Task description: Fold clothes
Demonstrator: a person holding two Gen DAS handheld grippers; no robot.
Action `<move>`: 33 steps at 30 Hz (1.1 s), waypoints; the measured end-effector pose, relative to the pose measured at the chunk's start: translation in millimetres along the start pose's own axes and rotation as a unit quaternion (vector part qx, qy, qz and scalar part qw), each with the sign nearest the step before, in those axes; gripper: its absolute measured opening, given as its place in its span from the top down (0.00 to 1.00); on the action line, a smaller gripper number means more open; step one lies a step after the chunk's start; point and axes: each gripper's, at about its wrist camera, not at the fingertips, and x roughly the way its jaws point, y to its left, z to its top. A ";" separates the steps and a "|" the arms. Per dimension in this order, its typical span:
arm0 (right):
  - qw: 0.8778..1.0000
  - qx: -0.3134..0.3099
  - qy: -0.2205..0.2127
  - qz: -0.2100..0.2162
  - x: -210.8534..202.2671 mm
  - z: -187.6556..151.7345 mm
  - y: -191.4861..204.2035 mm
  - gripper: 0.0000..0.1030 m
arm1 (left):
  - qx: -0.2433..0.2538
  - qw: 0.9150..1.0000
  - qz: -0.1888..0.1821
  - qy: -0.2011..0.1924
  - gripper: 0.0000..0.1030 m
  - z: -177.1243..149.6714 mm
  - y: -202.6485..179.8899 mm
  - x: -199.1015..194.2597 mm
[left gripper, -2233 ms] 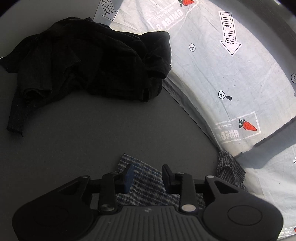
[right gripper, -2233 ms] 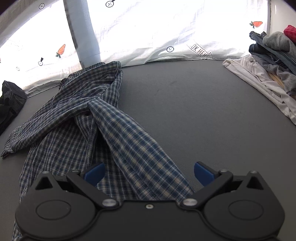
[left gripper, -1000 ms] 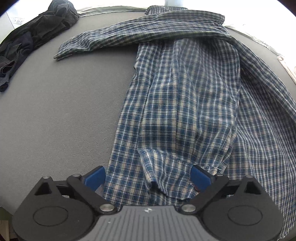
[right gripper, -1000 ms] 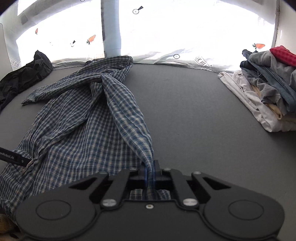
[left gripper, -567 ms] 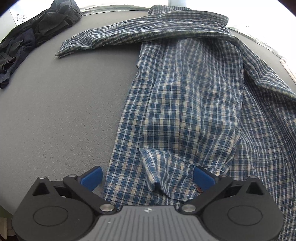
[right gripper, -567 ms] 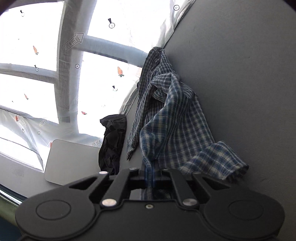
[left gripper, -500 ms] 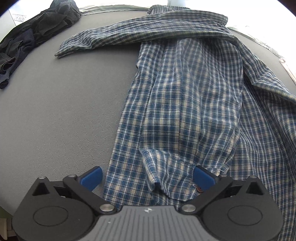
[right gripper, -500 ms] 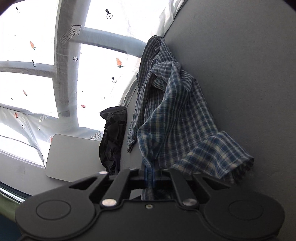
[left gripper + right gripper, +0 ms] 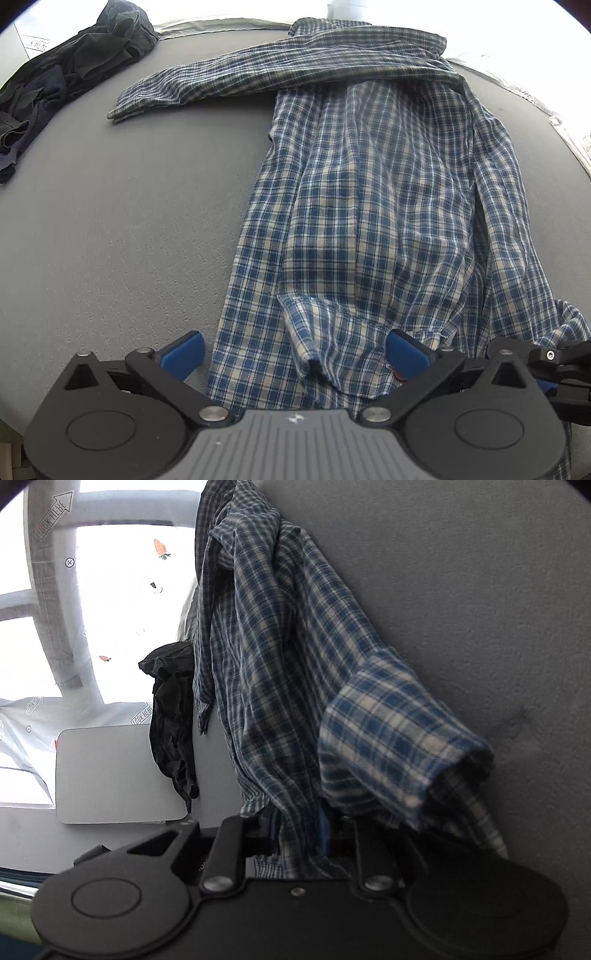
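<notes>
A blue and white checked shirt [image 9: 369, 221] lies lengthwise on the grey table [image 9: 129, 221], one sleeve stretched out to the far left. My left gripper [image 9: 295, 352] stands wide open over the shirt's near hem, and the folded hem corner lies between its blue pads without touching them. My right gripper [image 9: 299, 830] is rolled on its side at the shirt's near right edge [image 9: 546, 365]. Its jaws are opening, and a strip of the shirt [image 9: 280, 664] still runs between the parted pads. The other sleeve's cuff [image 9: 399, 738] droops beside the gripper.
A heap of dark clothes [image 9: 55, 74] lies at the table's far left corner [image 9: 171, 709]. A white sheet with carrot prints [image 9: 122, 590] hangs behind the table. A flat grey board [image 9: 110, 775] lies off the table's left side.
The right gripper rolled onto its side and sank with the sleeve, and its jaws went from shut on the cloth to parted. It now shows in the left wrist view. The left gripper kept still.
</notes>
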 end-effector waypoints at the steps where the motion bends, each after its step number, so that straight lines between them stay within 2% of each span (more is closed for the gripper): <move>1: 1.000 -0.010 -0.001 0.002 -1.8 -0.5 5.3 0.59 | -0.001 1.000 0.000 -0.001 0.00 -0.2 0.3 0.0; 2: 1.000 -0.013 -0.006 0.011 -6.4 -0.3 9.2 0.55 | -0.001 1.000 0.000 -0.002 0.00 -0.6 0.4 -0.2; 5: 0.999 -0.020 -0.033 0.038 -25.2 -0.2 18.6 0.52 | -0.002 1.000 -0.002 0.002 0.00 0.2 1.6 -0.5; 8: 0.995 -0.029 -0.084 0.047 -51.7 0.4 23.1 0.51 | -0.007 1.000 -0.008 0.009 0.00 2.4 5.2 -1.3; 12: 0.983 -0.059 -0.172 0.002 -93.4 -0.5 27.5 0.52 | -0.066 0.997 -0.036 0.008 0.00 0.8 21.5 -14.4; 14: 0.978 -0.070 -0.195 -0.031 -109.8 -0.4 24.1 0.61 | -0.098 0.993 -0.060 -0.004 0.00 -1.8 30.5 -25.5; 16: 0.969 -0.091 -0.209 -0.092 -119.2 1.4 20.2 0.66 | -0.112 0.991 -0.069 -0.018 0.00 -3.3 34.5 -35.9; 19: 0.951 -0.155 -0.193 -0.186 -121.8 -3.5 14.7 0.73 | -0.100 0.991 -0.080 -0.037 0.01 -2.5 31.0 -48.9; 21: 0.939 -0.200 -0.174 -0.217 -118.4 -10.4 12.5 0.76 | -0.079 0.992 -0.092 -0.045 0.02 -3.2 22.5 -55.0; 24: 0.935 -0.238 -0.149 -0.216 -111.5 -20.9 13.2 0.76 | -0.051 0.991 -0.117 -0.050 0.08 -5.1 9.5 -61.0; 26: 0.927 -0.273 -0.134 -0.220 -103.1 -24.6 20.4 0.76 | -0.035 0.988 -0.145 -0.047 0.15 -5.8 0.1 -62.1; 29: 0.913 -0.321 -0.112 -0.226 -91.3 -30.0 31.0 0.76 | -0.019 0.983 -0.179 -0.036 0.25 -5.8 -15.3 -59.7; 33: 0.889 -0.362 -0.100 -0.263 -75.3 -31.1 37.9 0.76 | 0.004 0.979 -0.200 -0.027 0.28 -8.6 -32.3 -57.3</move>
